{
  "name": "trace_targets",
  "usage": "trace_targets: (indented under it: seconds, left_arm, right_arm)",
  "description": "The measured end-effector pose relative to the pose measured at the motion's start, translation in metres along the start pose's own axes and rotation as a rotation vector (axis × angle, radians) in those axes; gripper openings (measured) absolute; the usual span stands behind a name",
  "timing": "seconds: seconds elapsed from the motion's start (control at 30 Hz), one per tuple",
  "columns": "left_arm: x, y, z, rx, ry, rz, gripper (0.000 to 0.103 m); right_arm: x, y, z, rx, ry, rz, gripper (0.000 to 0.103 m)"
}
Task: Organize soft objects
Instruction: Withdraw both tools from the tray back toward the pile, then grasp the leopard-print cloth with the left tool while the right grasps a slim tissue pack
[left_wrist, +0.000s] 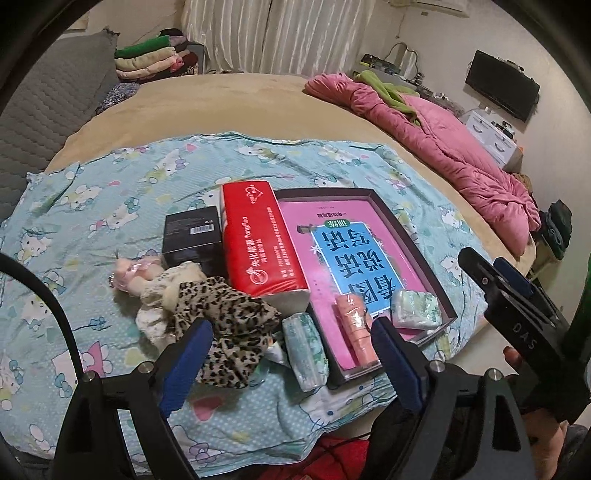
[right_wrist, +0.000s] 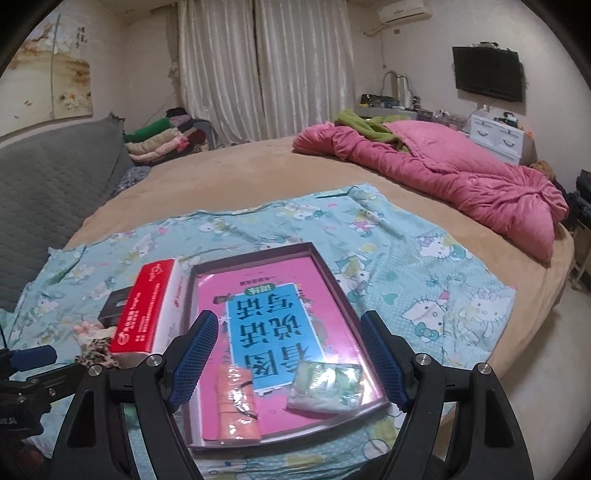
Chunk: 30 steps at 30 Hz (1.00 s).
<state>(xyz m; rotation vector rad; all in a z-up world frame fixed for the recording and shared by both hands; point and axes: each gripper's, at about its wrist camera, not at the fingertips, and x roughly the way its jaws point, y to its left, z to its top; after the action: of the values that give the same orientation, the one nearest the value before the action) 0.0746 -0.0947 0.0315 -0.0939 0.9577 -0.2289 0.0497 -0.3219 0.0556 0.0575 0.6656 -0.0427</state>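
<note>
A dark tray (left_wrist: 421, 240) (right_wrist: 332, 273) with a pink book in it lies on a cartoon-print cloth. Inside it rest an orange wrapped pack (left_wrist: 352, 328) (right_wrist: 236, 402) and a green-white soft packet (left_wrist: 415, 308) (right_wrist: 325, 386). Another green-white packet (left_wrist: 304, 350) lies on the cloth just left of the tray. A leopard-print cloth (left_wrist: 229, 321) and a pale plush doll (left_wrist: 147, 284) lie further left. My left gripper (left_wrist: 291, 362) is open above the loose packet with nothing held. My right gripper (right_wrist: 291, 358) hovers open and empty over the tray.
A red tissue pack (left_wrist: 255, 243) (right_wrist: 147, 314) and a black box (left_wrist: 192, 236) sit left of the tray. The cloth (left_wrist: 110, 206) covers a tan round bed (right_wrist: 229, 173). A pink quilt (right_wrist: 461, 184) lies at the far right, folded clothes (left_wrist: 147, 62) beyond the bed.
</note>
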Motion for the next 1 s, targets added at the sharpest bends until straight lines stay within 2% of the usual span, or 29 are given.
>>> trace_targets:
  seconds: [0.3,1.0]
  left_arm:
    - [-0.012,0.017,0.0,-0.021,-0.013,0.026,0.087]
    - [-0.035,0.097,-0.009,-0.19,-0.047,0.077,0.087]
  right_arm:
    - [-0.005,0.021,0.0,0.013,0.061,0.106,0.08]
    - [-0.015,0.07,-0.015,-0.133,0.092,0.158,0.081]
